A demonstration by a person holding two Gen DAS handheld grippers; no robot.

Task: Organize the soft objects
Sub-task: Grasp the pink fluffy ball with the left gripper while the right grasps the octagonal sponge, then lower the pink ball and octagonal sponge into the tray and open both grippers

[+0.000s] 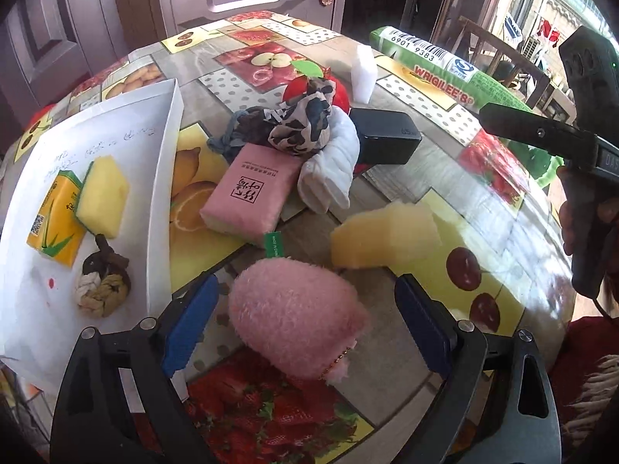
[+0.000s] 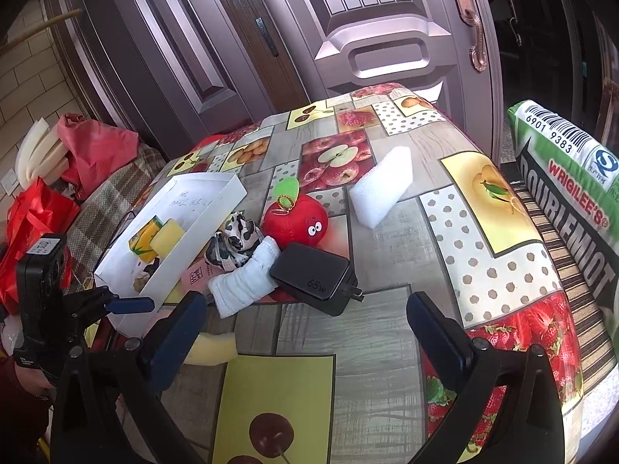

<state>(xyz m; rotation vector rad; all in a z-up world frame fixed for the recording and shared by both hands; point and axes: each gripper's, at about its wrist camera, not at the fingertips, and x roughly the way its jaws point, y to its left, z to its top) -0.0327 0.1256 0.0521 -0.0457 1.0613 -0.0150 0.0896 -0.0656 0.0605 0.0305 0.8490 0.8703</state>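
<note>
My left gripper point(image 1: 305, 317) is open around a fluffy pink plush point(image 1: 294, 321) lying on the table; its blue pads stand apart from the plush on both sides. A white box point(image 1: 96, 123) at the left holds a yellow tissue pack point(image 1: 54, 220), a yellow sponge point(image 1: 102, 197) and a knotted cloth ball point(image 1: 102, 288). A pile ahead has a pink tissue pack point(image 1: 251, 193), a white cloth point(image 1: 332, 166), a leopard-print cloth point(image 1: 305, 123) and a red apple plush point(image 2: 296, 220). A pale yellow sponge point(image 1: 383, 236) lies to the right. My right gripper point(image 2: 305, 328) is open and empty above the table.
A black 65W charger point(image 2: 313, 276) lies beside the pile. A white foam block point(image 2: 381, 185) stands behind it. A big green Wrigilee's pillow point(image 2: 572, 189) rests on a chair at the right. Red bags point(image 2: 93, 147) sit on a bench at the left. The fruit-print tablecloth point(image 2: 387, 348) covers the table.
</note>
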